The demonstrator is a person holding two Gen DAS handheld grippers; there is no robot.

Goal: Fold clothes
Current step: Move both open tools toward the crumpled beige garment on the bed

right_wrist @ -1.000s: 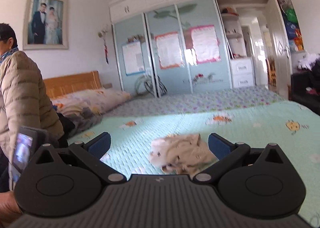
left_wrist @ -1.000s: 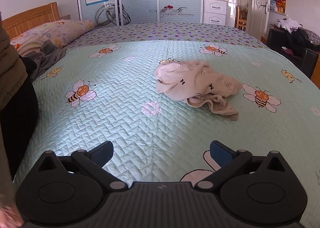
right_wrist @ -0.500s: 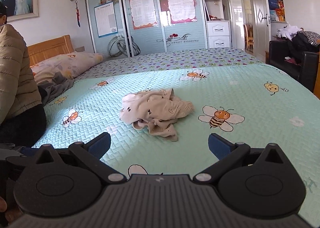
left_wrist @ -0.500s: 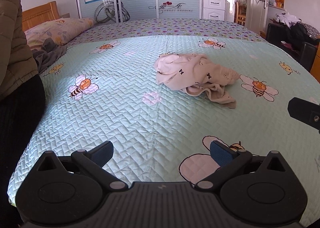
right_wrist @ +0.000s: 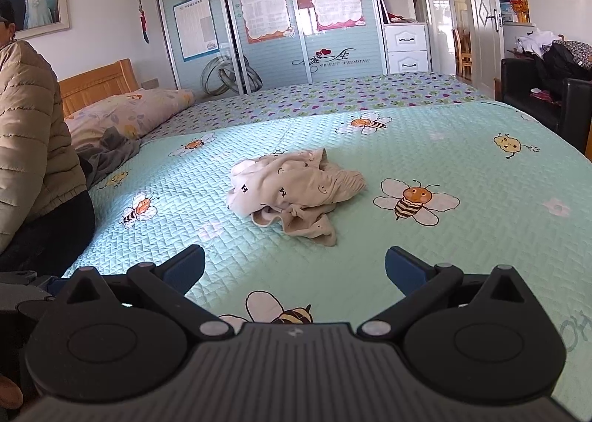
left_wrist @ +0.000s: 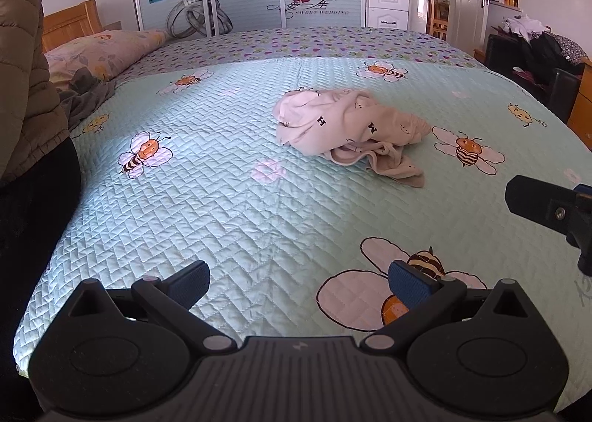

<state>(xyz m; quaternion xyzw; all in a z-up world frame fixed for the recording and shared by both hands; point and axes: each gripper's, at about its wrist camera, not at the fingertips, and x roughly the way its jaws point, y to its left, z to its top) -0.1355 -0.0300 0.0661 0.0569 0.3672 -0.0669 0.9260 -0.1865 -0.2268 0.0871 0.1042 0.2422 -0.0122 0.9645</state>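
A crumpled beige garment (left_wrist: 347,130) with small printed letters and faces lies in a heap on the mint bee-print quilt (left_wrist: 229,207); it also shows in the right wrist view (right_wrist: 292,192). My left gripper (left_wrist: 298,283) is open and empty, low over the quilt near the bed's front edge, well short of the garment. My right gripper (right_wrist: 294,268) is open and empty, also short of the garment. One finger of the right gripper shows at the right edge of the left wrist view (left_wrist: 547,203).
A person in a tan puffer jacket (right_wrist: 26,133) sits at the bed's left side. A pillow (right_wrist: 129,111) and grey cloth (right_wrist: 111,155) lie by the wooden headboard. A black sofa with clothes (right_wrist: 547,89) stands right. Wardrobe doors (right_wrist: 259,26) are behind.
Both grippers have pulled back and dropped toward the bed's front edge; the right one tilted down from the wall to the quilt. The garment has not moved.
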